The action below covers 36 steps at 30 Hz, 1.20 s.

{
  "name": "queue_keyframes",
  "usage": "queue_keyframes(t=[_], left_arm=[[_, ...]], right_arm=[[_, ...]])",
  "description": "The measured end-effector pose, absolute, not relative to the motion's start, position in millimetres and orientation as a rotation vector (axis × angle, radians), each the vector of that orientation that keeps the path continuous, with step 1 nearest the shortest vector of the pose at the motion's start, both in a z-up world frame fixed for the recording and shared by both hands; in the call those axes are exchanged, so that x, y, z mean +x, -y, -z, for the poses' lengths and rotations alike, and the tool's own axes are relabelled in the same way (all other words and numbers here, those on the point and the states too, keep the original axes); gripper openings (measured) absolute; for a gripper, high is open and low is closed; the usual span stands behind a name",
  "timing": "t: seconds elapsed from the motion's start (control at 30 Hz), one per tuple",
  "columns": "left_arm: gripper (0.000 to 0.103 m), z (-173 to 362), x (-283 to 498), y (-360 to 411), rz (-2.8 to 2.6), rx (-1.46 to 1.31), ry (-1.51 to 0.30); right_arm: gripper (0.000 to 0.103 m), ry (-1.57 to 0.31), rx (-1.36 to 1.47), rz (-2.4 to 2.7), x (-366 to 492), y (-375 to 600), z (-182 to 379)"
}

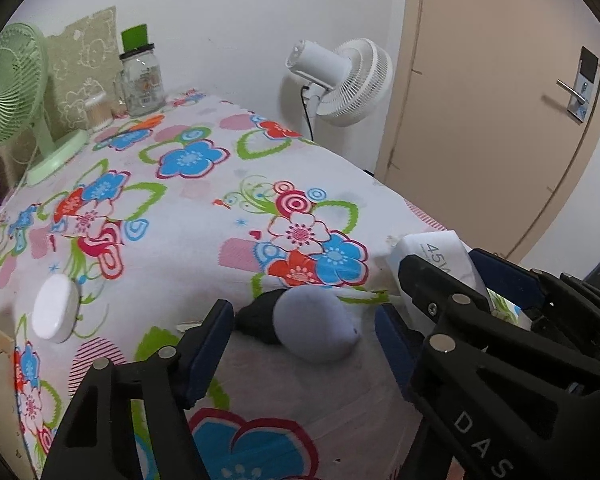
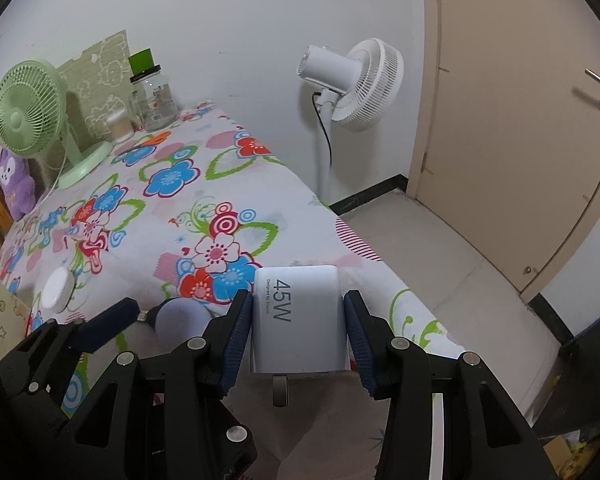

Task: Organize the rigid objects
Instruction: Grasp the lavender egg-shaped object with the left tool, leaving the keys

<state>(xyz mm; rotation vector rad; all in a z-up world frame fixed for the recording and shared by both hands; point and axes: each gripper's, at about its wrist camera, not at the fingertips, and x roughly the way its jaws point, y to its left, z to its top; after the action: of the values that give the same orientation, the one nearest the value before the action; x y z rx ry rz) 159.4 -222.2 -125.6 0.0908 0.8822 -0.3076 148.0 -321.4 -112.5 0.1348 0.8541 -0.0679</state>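
Note:
A white 45W charger (image 2: 300,320) is clamped between the blue pads of my right gripper (image 2: 298,304), held just above the flowered cloth near the table's right edge. The prong end of the charger faces the camera. In the left wrist view a pale grey egg-shaped gadget with a black part (image 1: 316,324) lies on the cloth between the fingers of my left gripper (image 1: 302,328). Small gaps show on both sides, so that gripper is open. The right gripper (image 1: 460,276) with the charger (image 1: 432,248) is just to the right of it. A white round puck (image 1: 56,312) lies further left.
At the back of the flowered table (image 1: 204,240) stand a green desk fan (image 1: 8,96) and a glass jar (image 1: 142,80). A white standing fan (image 2: 352,84) and a door (image 2: 500,120) are beyond the table's right edge. A cardboard box edge (image 2: 0,312) is at the left.

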Motion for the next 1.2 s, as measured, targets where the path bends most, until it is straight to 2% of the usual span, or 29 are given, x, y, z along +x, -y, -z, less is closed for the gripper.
queue_keyframes(t=[0.13,0.33,0.6,0.8,0.87,0.93,1.1,1.2], left_arm=[[0.071,125.5,160.0,226.6,0.300,0.099,-0.869],[0.035,123.8,158.9,228.4,0.255,0.140,-0.844],[0.024,118.0,154.2,221.5,0.261,0.127,-0.838],[0.027,118.2,150.3,213.4,0.248,0.114,-0.844],[0.037,119.2,148.5,210.1,0.234,0.113,-0.849],[0.038,121.2,146.5,207.7,0.235,0.100,-0.858],[0.054,128.2,143.0,206.1,0.248,0.074,-0.887],[0.054,128.7,140.0,207.8,0.238,0.074,-0.879]], right_arm=[[0.050,-0.857,0.143,0.075,149.6,324.8,113.8],[0.050,-0.864,0.140,0.089,149.5,327.8,116.5],[0.051,-0.859,0.147,0.079,148.0,321.8,112.5],[0.051,-0.862,0.143,0.067,145.6,315.1,111.7],[0.051,-0.865,0.138,0.062,144.0,312.1,111.8],[0.051,-0.868,0.132,0.057,142.3,309.2,112.7],[0.050,-0.879,0.127,0.055,139.8,307.6,116.8],[0.050,-0.876,0.126,0.060,137.6,308.8,117.3]])
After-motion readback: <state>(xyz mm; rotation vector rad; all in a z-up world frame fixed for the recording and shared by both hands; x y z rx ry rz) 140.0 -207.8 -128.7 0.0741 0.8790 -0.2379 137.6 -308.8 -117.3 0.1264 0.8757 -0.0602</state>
